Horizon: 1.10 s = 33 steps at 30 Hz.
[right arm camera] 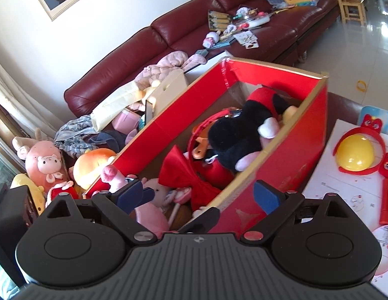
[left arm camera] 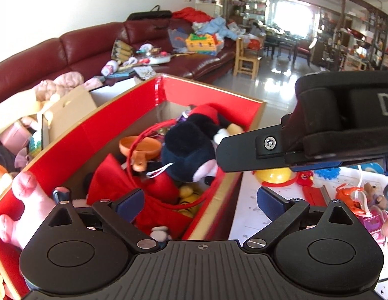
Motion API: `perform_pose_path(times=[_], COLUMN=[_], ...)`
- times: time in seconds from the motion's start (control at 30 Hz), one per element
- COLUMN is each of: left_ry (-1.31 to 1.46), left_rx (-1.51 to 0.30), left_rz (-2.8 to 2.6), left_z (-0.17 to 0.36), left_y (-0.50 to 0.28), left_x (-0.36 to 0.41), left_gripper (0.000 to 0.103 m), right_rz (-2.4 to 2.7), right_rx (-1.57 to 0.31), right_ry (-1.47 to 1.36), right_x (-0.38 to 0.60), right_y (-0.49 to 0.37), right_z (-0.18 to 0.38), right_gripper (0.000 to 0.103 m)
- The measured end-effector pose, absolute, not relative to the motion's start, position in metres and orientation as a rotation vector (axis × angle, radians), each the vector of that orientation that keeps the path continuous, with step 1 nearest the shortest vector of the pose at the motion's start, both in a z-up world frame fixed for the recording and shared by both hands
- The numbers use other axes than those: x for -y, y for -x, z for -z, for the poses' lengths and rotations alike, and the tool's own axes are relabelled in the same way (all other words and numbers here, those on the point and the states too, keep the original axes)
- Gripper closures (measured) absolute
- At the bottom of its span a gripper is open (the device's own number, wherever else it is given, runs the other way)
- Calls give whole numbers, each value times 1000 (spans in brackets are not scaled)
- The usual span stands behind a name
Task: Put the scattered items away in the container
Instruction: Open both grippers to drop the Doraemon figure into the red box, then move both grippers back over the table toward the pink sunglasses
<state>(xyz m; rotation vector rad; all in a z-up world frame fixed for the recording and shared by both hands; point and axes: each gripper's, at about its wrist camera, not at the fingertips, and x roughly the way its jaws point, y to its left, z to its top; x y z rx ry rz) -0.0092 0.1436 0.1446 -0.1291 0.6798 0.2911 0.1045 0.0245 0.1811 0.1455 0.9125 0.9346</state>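
A red-lined cardboard box [left arm camera: 114,115] [right arm camera: 289,160] holds several toys. On top lies a black mouse plush [left arm camera: 191,147] [right arm camera: 239,135] in red shorts, with a red bow [right arm camera: 186,175], an orange toy ladle [left arm camera: 141,147] and a pink plush [right arm camera: 151,215] beside it. My left gripper [left arm camera: 200,201] hangs open over the near end of the box, nothing between its pads. My right gripper [right arm camera: 200,196] is also open and empty above the box's near right wall. In the left wrist view one of its fingers [left arm camera: 244,153] reaches in from the right, just past the mouse plush.
Right of the box, a table with white paper [right arm camera: 326,180] carries a yellow dome toy [right arm camera: 355,156] [left arm camera: 274,176], a red headband and small toys. More plush toys [right arm camera: 44,162] lie left of the box. A dark red sofa [right arm camera: 169,30] with clutter runs behind, and a small wooden chair [left arm camera: 245,58].
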Motion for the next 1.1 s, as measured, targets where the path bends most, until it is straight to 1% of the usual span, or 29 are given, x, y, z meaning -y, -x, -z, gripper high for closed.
perform_pose_path(times=[0.27,0.47,0.63,0.83,1.1], left_ry=[27,-52,-90,-107,-151], left_rx=[-696,-732,-792,-897,-1001], left_rz=[-206,-115,-48,-9,34], left_z=[-138,-123,-96,-50,0], left_y=[-1,-11,-23,-45,-58], left_x=[-104,-65,-36,-11,11], left_gripper=[1,1,1,1,1], right_rz=[-828,-729,-564,-401,-287], right_rx=[-916,-936,-1008,-1138,-1227], right_ry=[-205,-234,-302,-420,-541], right_x=[20,70,126,183,228], right_y=[-120,-130,-141,-139,-133], right_z=[-174,-154,-111,-49,2], right_gripper=[7,6,6,6,6])
